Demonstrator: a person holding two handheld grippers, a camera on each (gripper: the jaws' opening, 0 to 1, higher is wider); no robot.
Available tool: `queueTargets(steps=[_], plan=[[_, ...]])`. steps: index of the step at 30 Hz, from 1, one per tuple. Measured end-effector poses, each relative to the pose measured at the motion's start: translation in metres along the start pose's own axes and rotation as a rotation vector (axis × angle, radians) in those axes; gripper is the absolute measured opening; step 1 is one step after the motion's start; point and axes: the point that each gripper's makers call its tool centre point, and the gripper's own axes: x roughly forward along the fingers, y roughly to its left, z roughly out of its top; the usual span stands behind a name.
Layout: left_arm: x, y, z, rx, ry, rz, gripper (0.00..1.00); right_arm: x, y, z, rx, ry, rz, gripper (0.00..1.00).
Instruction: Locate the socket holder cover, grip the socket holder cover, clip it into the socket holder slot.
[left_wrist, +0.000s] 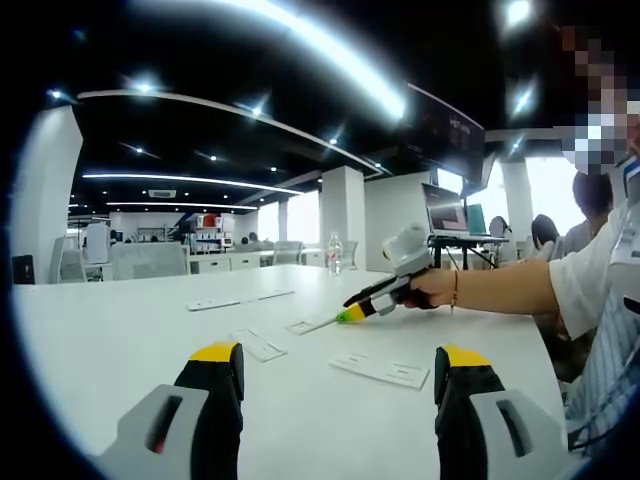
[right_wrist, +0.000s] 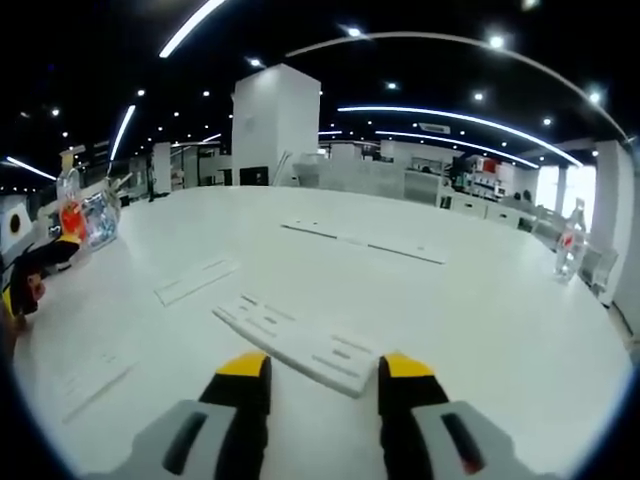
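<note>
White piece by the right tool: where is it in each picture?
Left gripper view: the white piece lies flat on the table near the middle, at the tip of the right tool.
Right gripper view: the white piece sits low in the middle, just ahead of the right tool, which is open.
Shared landmark: probably the same clear bottle standing near the table's far edge.

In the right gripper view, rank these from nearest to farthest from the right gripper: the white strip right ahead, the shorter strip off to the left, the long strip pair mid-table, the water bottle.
1. White strip, just ahead of the right gripper.
2. Shorter strip, ahead and left.
3. Long strip pair, mid-table, beyond both.
4. Water bottle, far right edge of the table.
</note>
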Motion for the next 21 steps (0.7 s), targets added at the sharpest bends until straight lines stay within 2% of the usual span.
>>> queueTargets(steps=[21], plan=[[-0.001,0.001,0.001,0.000,-0.003,0.000,0.78,0.004,0.012,0.004,0.007,-0.011,0.022,0.46]])
